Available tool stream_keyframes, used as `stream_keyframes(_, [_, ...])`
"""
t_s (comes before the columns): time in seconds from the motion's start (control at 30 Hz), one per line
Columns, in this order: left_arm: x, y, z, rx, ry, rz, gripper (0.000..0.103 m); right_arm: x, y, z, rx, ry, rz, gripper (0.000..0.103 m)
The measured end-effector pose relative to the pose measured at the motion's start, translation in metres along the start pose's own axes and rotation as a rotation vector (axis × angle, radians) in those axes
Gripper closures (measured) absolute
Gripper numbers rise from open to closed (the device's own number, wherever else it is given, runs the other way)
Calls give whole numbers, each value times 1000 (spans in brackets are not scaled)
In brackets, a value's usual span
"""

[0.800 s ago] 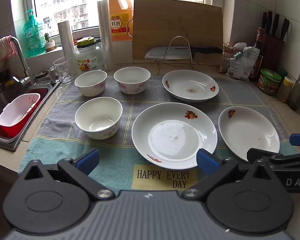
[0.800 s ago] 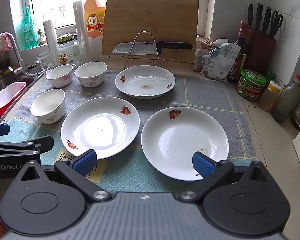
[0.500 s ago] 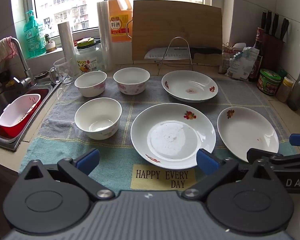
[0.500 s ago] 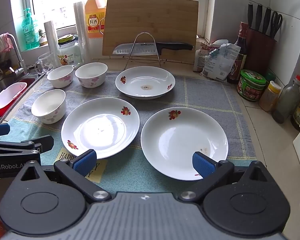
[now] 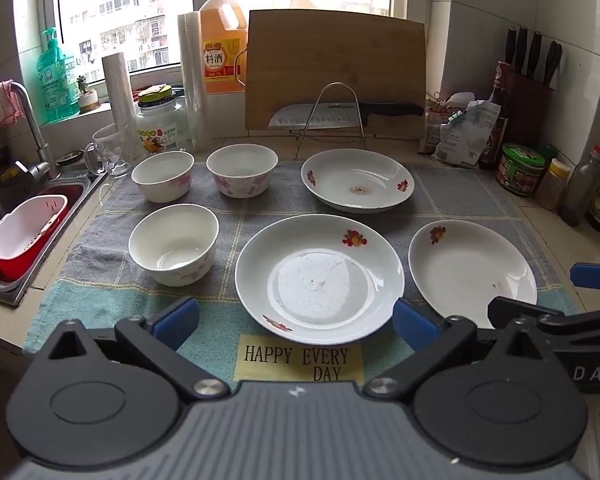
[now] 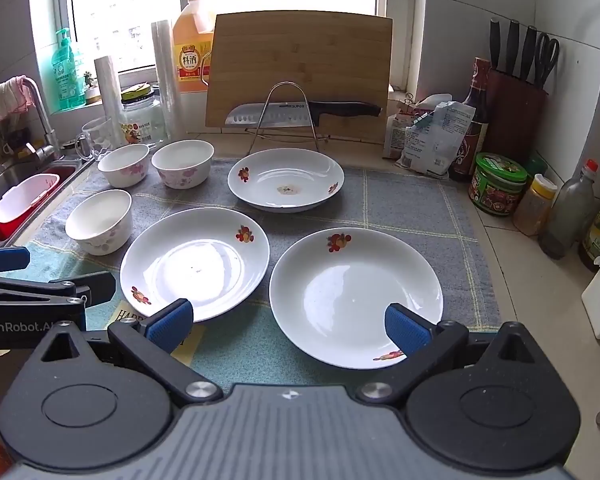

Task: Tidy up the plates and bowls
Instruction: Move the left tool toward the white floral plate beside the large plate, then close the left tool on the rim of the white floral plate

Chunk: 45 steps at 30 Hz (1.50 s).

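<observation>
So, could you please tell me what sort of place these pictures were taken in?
Most likely a home kitchen counter: a sink with a tap sits at the left, a knife block stands in the corner, and a cutting board leans by the window behind plates and bowls.

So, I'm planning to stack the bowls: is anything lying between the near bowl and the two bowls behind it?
Nothing: in the left wrist view only bare grey towel separates the near bowl from the back-left bowl and back-right bowl.
</observation>
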State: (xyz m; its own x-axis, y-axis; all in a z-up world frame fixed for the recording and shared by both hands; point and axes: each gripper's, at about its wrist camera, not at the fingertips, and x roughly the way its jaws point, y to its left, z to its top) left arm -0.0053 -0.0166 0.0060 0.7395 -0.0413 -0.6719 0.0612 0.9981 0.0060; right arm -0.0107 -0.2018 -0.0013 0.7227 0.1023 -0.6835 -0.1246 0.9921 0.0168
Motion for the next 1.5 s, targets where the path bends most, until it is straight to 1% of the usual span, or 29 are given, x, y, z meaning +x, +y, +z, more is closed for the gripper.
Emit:
stream_keyframes(0.43, [-1,-31,1,38,-30,-25,1,-9,-37,-15,-53,-74,32,0])
stream_keyframes(0.67, [15,-44,4,69,-27,-57,1,0,-60,-31,-55,-80,37,0])
stream_keyframes(0.8, [28,-48,6,85,-28,-100,1,15,-69,-41,-63,-48,33,0])
stream_keyframes(0.97, [48,-52,10,115,-9,-145,1,37,-78,-56,-61,1,23,0])
stream_keyframes(1.1, [63,-53,15,124,17,-184,1,50,-82,-61,-35,28,38,0])
stream_keyframes(1.17, [70,-51,18,124,32,-223,1,57,-82,-62,-37,38,32,0])
stream_keyframes(1.37, [88,-58,28,162,53,-249,1,78,-85,-68,-38,73,21,0])
stream_keyframes(1.5, [98,-65,33,204,62,-300,1,91,-87,-72,-15,94,17,0])
